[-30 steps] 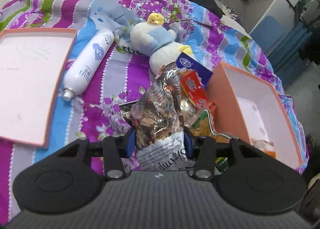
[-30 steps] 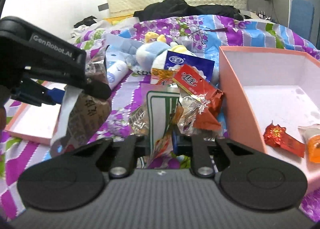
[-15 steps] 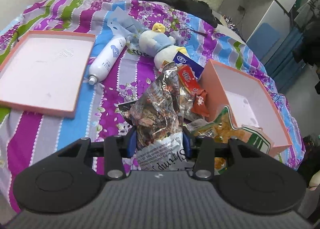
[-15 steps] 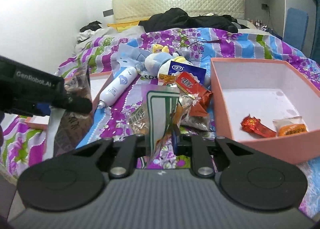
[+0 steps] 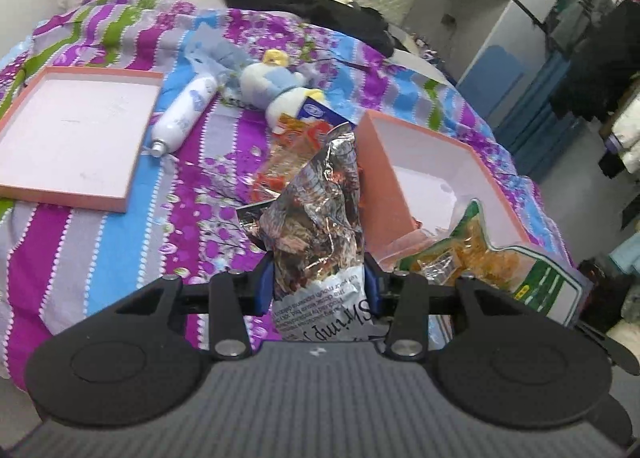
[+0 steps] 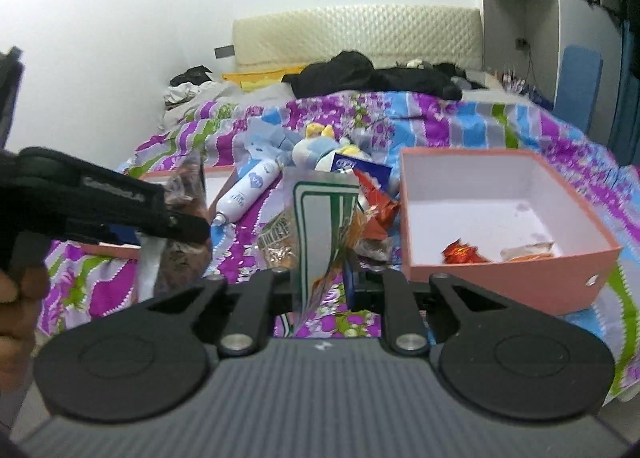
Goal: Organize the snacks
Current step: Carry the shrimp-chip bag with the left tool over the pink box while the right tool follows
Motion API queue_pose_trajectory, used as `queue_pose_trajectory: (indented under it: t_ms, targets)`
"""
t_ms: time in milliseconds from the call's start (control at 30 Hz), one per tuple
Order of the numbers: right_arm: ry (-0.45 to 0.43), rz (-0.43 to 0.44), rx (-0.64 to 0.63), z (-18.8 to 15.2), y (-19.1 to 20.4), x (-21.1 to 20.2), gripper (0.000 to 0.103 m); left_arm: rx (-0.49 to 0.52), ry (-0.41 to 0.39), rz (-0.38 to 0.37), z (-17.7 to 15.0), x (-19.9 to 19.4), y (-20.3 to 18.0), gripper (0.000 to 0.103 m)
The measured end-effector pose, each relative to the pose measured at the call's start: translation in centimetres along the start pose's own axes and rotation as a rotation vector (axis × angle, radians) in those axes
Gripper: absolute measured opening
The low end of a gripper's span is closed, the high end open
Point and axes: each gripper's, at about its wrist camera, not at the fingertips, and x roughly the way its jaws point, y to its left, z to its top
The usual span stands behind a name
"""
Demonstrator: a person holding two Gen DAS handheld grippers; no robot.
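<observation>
Mid-carry above bed: left tool (image 5: 318,282) clamped on shrimp snack bag (image 5: 316,218), right tool (image 6: 322,274) pinched on green-striped bag (image 6: 316,218); next, lower both into pink box (image 6: 508,278).

Crinkled glossy foil shrimp bag (image 5: 320,218); beside it, matt salmon cardboard box (image 5: 380,162), white inside. Bedspread (image 5: 120,258) below: printed cloth. Gripper bodies: matt black plastic.

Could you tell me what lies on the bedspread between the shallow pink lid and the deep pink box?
In the left wrist view, a white spray bottle, a plush toy and loose snack packets lie there.
</observation>
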Motion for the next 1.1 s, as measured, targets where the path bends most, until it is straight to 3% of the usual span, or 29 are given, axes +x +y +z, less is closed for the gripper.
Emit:
queue_pose_trajectory:
  t_ms: [233,500,767,1100]
  targets:
    - [-0.043,-0.078,0.043,0.1,-2.2,-2.8,0.019,0.04,-0.006,-0.061,-0.1,-0.3,-2.6,0.048]
    - [-0.067,-0.136,0.084,1.2,-5.0,-2.9,0.019,0.075,0.038,-0.109,1.9,1.9,-5.6,0.048]
    - [-0.062,-0.187,0.163,3.3,-10.7,0.2,0.019,0.132,0.076,-0.128,6.3,7.3,-10.1,0.048]
    - [-0.028,-0.227,0.192,5.4,-17.9,6.5,0.019,0.202,0.138,-0.137,11.7,17.5,-16.9,0.048]
